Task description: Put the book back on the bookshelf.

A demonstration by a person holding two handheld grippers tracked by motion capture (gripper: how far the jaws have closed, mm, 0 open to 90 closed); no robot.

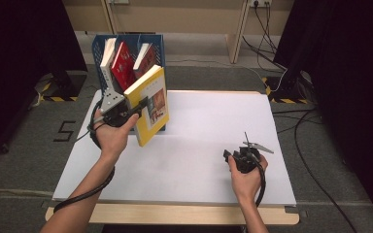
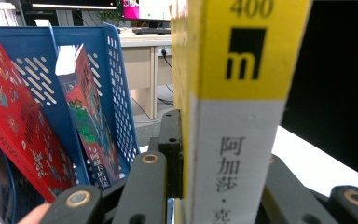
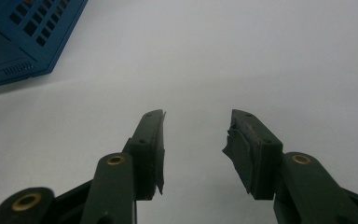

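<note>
Fingers of the left gripper (image 1: 135,109) clamp a yellow, glossy paperback book (image 1: 151,104) by its spine edge, holding it tilted above the white worktop (image 1: 199,145) at ten o'clock, just in front of a blue perforated plastic rack (image 1: 102,46) of leaning books. The right gripper (image 3: 196,140), at five o'clock, rests with fingers wide apart, holding nothing.

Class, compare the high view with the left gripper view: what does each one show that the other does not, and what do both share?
High view alone: the whole white table, the person's hands, and the right gripper resting low on the table, away from the books.

Left gripper view alone: the yellow book's spine close up, with a black "m" logo and printed characters.

Both: the left gripper shut on the yellow book, beside the blue rack holding a red book.
</note>
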